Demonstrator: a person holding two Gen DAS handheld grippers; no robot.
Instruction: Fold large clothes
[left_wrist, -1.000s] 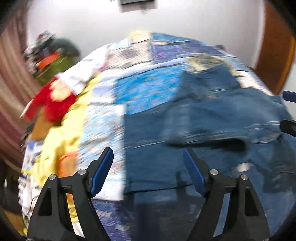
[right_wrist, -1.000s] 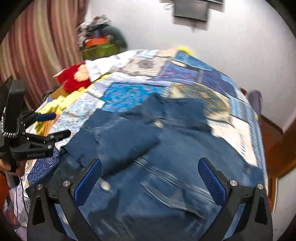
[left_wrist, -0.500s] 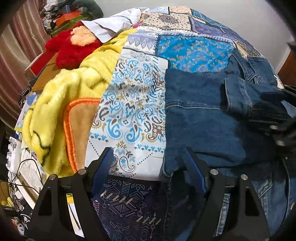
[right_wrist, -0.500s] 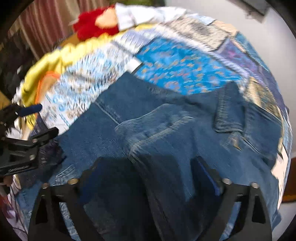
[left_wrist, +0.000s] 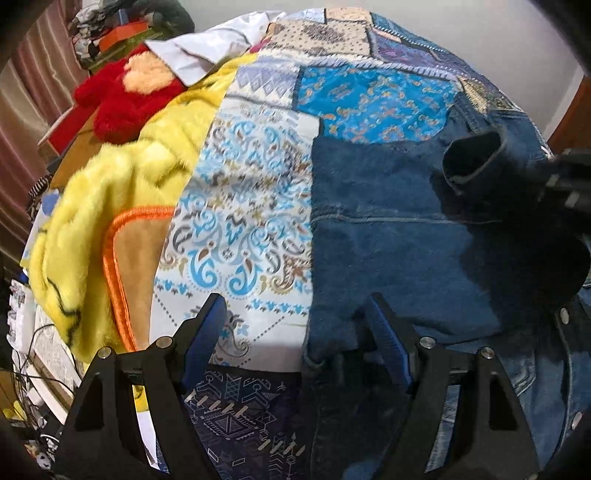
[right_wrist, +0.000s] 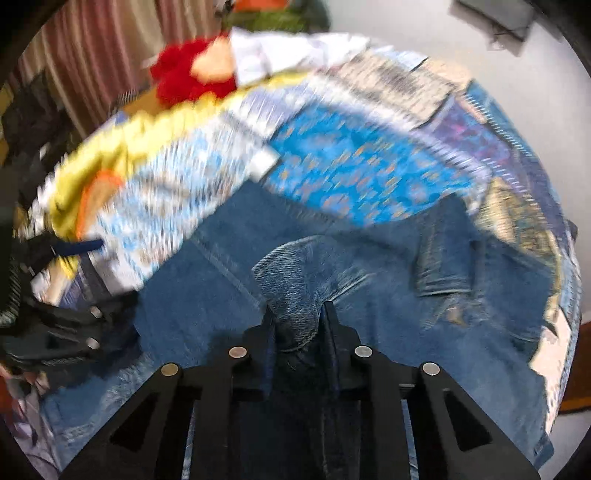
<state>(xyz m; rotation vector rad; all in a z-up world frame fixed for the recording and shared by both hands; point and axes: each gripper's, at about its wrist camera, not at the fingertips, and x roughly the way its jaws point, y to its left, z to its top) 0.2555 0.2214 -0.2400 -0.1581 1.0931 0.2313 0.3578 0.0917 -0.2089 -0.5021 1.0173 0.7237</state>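
Left wrist view: one denim jacket lies spread on a bed under one patchwork bedspread, taking up the right half of the picture; its left edge runs straight down over the pale paisley patch, and the hem corner sits between the two blue-padded fingers of the left gripper; those fingers stand wide apart, and neither pad presses on the cloth; one sleeve cuff is lifted off the jacket at the upper right, its dark opening turned toward the camera, beside black hardware at the right edge; three metal snap buttons show on the paler denim at the lower right.

To the left of the bedspread lie one yellow fluffy blanket with an orange-trimmed tan patch, one red plush toy and one white garment; cables and papers crowd the lower left corner.

Right wrist view, blurred: the right gripper is closing, its two fingers drawn narrow with a bunched fold of the jacket pinched between them, the cloth fanning out above the tips; the other gripper shows at the left edge, one blue pad visible; the same red toy, yellow blanket and white garment lie beyond.
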